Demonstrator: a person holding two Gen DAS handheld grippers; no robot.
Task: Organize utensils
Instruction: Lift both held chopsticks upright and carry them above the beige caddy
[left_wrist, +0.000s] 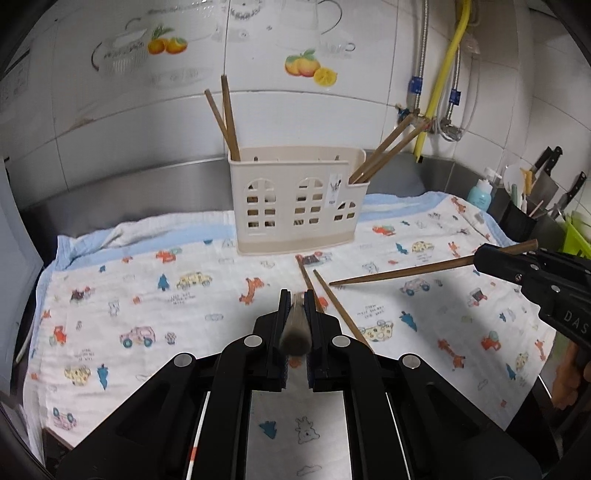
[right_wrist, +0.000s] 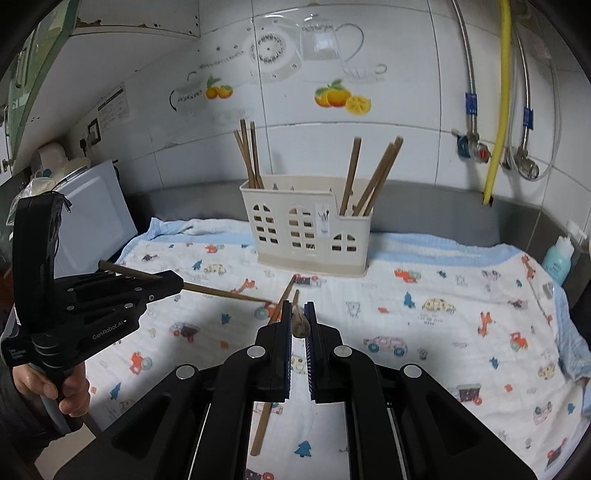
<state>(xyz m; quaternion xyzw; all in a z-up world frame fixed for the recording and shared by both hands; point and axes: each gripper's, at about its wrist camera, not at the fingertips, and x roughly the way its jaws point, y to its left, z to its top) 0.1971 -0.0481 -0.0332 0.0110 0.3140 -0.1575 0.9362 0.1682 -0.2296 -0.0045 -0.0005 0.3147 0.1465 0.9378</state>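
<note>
A cream utensil holder (left_wrist: 299, 199) with window cut-outs stands on the patterned cloth (left_wrist: 155, 295); it also shows in the right wrist view (right_wrist: 306, 229). Brown chopsticks stand in its left and right ends. My left gripper (left_wrist: 297, 301) is shut on a chopstick (left_wrist: 295, 325) that points forward along its fingers. My right gripper (right_wrist: 298, 308) is shut on another chopstick (right_wrist: 300, 323). In the left wrist view that chopstick (left_wrist: 402, 273) sticks out leftward from the right gripper (left_wrist: 480, 258). One loose chopstick (left_wrist: 340, 310) lies on the cloth by the left gripper.
A teal bottle (right_wrist: 559, 258) stands at the cloth's right edge. Knives and a dark cup (left_wrist: 517, 221) sit at far right. A white board (right_wrist: 92, 221) leans at the left. Pipes and a yellow hose (right_wrist: 498, 129) run down the tiled wall.
</note>
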